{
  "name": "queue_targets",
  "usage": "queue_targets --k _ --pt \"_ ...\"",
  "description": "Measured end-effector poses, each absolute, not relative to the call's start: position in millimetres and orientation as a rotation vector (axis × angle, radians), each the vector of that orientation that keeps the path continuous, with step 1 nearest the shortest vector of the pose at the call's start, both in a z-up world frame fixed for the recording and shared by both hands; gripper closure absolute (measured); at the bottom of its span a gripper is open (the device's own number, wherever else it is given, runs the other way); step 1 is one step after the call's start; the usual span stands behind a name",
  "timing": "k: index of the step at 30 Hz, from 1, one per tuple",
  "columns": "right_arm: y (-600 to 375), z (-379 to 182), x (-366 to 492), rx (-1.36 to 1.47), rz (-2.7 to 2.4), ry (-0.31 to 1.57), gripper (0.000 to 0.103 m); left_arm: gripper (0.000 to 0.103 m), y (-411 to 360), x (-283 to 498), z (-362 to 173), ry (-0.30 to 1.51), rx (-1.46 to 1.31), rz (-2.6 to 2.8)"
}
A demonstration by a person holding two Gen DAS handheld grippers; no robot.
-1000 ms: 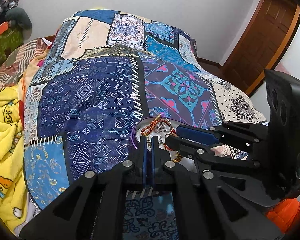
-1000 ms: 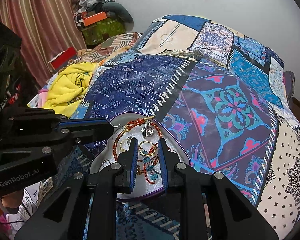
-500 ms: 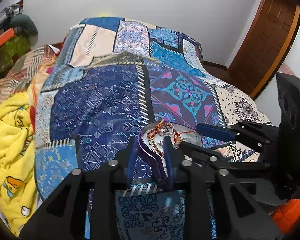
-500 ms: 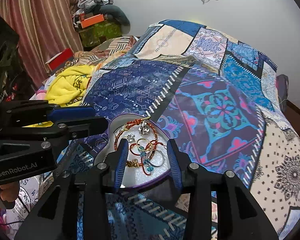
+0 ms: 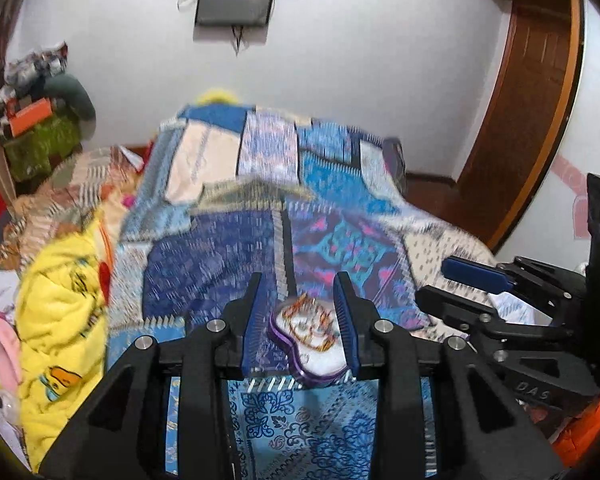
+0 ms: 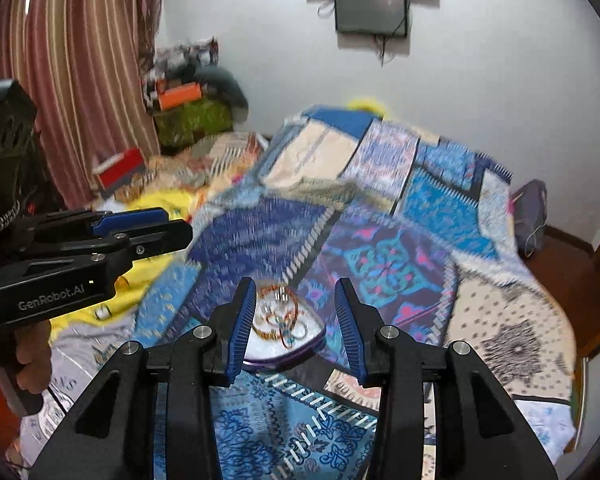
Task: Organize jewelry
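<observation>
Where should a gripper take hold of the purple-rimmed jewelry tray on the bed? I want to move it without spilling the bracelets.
Probably the raised purple rim of the tray, at its near edge, coming from the bed's foot side with fingers straddling the wall. The tray lies flat on the bedspread, jewelry heaped in the middle, so an edge grip avoids it.

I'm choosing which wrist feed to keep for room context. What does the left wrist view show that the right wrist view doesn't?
Left wrist only: the wooden door and the right gripper seen from the side.

Right wrist only: the striped curtain, a red box and the left gripper seen from the side.

Both: the purple-rimmed jewelry tray on the patchwork bedspread, the yellow blanket, and each camera's own jaws open and empty.
</observation>
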State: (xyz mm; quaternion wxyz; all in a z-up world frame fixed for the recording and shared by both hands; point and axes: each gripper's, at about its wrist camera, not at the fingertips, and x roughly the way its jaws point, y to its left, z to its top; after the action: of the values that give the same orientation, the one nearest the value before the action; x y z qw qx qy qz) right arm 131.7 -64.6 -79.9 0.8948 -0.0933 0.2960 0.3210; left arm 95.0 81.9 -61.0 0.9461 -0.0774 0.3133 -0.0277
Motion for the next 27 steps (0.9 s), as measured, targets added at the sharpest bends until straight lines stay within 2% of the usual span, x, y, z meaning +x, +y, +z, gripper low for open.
queue_targets --k 9,14,19,22,26,27 --pt "-101.6 5.1 64.6 -0.064 0.666 0.338 0.065 0.064 62.9 16.0 23.3 0.335 -0.101 -0.013" --pt "-110.1 30.1 24.7 -0.053 0.629 0.176 0.038 0.055 56.0 -24.8 49.0 0.204 -0.093 0.007" --pt "-107.0 33.6 7.7 -0.055 0.579 0.110 0.021 0.027 50.7 -52.8 59.1 0.122 -0.083 0.046" --pt "-105.7 31.1 7.3 -0.040 0.558 0.106 0.015 0.014 50.4 -62.3 59.9 0.101 -0.072 0.080" --pt "-107.0 29.1 4.1 -0.030 0.522 0.099 0.003 0.012 49.5 -65.2 57.6 0.106 -0.072 0.090" --pt "-105.9 28.6 5.7 -0.028 0.510 0.097 0.002 0.012 49.9 -65.0 56.8 0.109 -0.075 0.093"
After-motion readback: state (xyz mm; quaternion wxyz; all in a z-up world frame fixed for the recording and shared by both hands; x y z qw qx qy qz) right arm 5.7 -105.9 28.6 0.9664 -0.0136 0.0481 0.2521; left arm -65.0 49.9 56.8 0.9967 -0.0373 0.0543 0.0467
